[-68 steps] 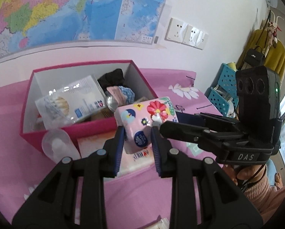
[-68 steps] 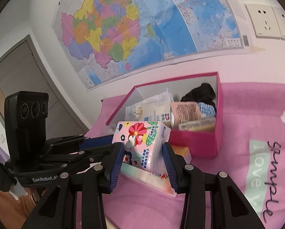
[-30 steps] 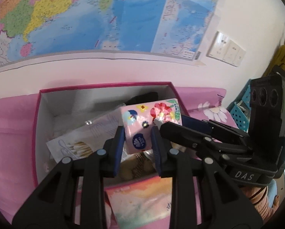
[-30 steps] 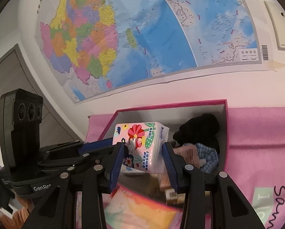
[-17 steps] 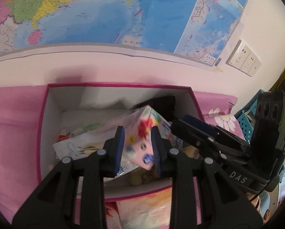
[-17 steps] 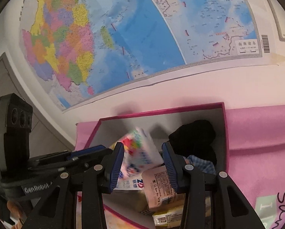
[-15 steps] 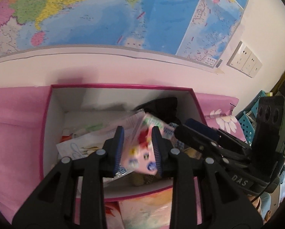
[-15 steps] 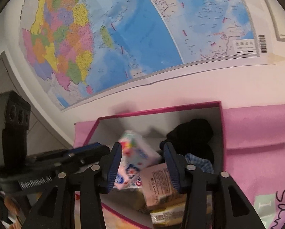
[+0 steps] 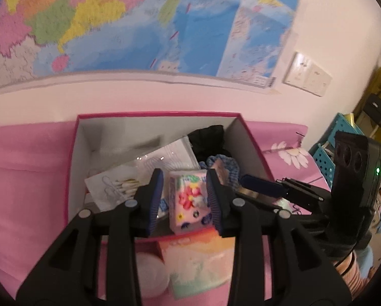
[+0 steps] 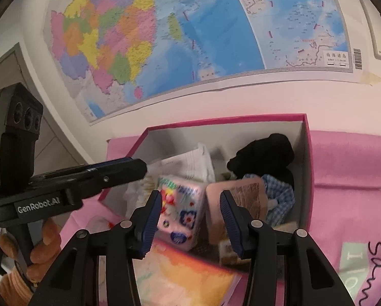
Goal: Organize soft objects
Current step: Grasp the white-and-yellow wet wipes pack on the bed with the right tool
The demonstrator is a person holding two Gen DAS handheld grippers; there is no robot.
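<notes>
A pink flowered tissue pack lies in the magenta box, near its front wall, among other items. My left gripper is open, its pads either side of the pack without pressing it. My right gripper is open, wide of the pack, above the box's front. The box also holds a cotton swab bag, a black cloth, a blue checked cloth and a pink packet.
A soft orange and pink pack lies on the pink bed cover in front of the box. A clear round lid sits beside it. A map covers the wall behind. Teal baskets stand far right.
Both grippers carried the tissue pack over the box and let it go. It dropped in and now lies inside. Both grippers have opened and pulled back a little.
</notes>
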